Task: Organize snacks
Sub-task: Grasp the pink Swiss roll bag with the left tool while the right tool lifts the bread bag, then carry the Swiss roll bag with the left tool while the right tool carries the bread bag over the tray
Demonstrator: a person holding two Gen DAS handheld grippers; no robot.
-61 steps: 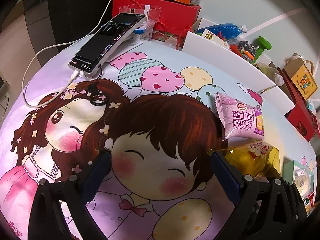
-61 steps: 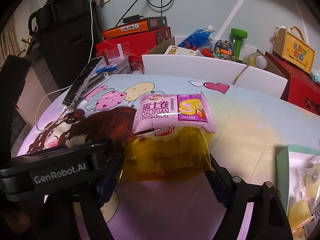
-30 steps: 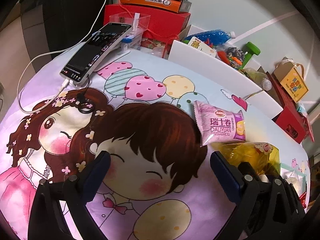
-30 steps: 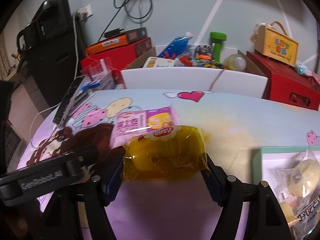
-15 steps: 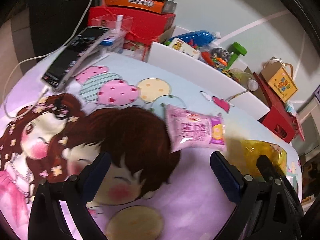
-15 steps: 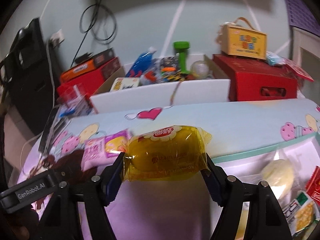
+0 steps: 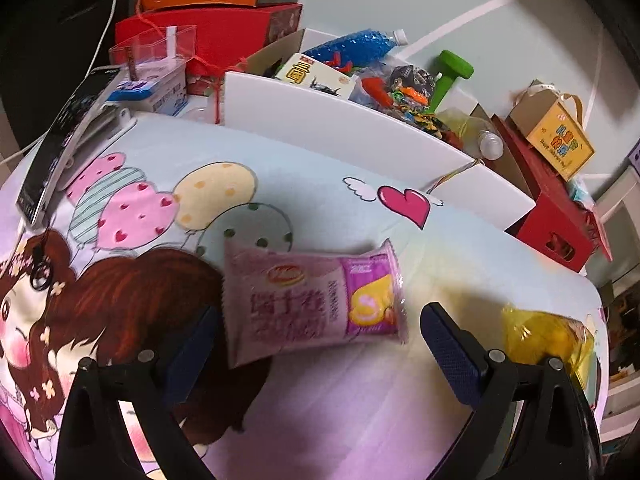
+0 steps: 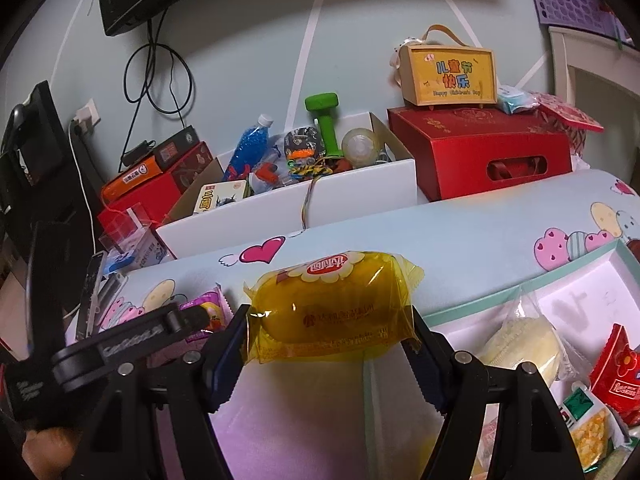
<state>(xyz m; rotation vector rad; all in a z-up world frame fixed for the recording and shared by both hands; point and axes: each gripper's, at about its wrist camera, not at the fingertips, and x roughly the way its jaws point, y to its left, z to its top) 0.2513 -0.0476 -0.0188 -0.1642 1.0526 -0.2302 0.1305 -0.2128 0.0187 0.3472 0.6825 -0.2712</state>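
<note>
A yellow snack packet (image 8: 332,308) hangs above the table, with my right gripper (image 8: 330,340) shut on its two ends. It sits just left of the mint-rimmed white box (image 8: 552,284) holding several snacks. The same yellow packet (image 7: 544,334) shows at the right of the left wrist view. A pink Swiss-roll packet (image 7: 312,304) lies flat on the cartoon tablecloth (image 7: 360,400). My left gripper (image 7: 316,340) stands open over its near edge, the fingers apart from it. The left gripper (image 8: 132,340) also shows in the right wrist view, over the pink packet (image 8: 210,312).
A white bin (image 8: 360,184) of toys and bottles stands behind the table. Red gift boxes (image 8: 480,152) and a yellow carton (image 8: 448,76) sit at the back right. A phone on a stand (image 7: 64,136) and a clear box (image 7: 152,56) are at the left.
My right gripper has carried the yellow packet up and rightward to the edge of the white box. My left gripper has slid right until the pink packet lies between its fingers.
</note>
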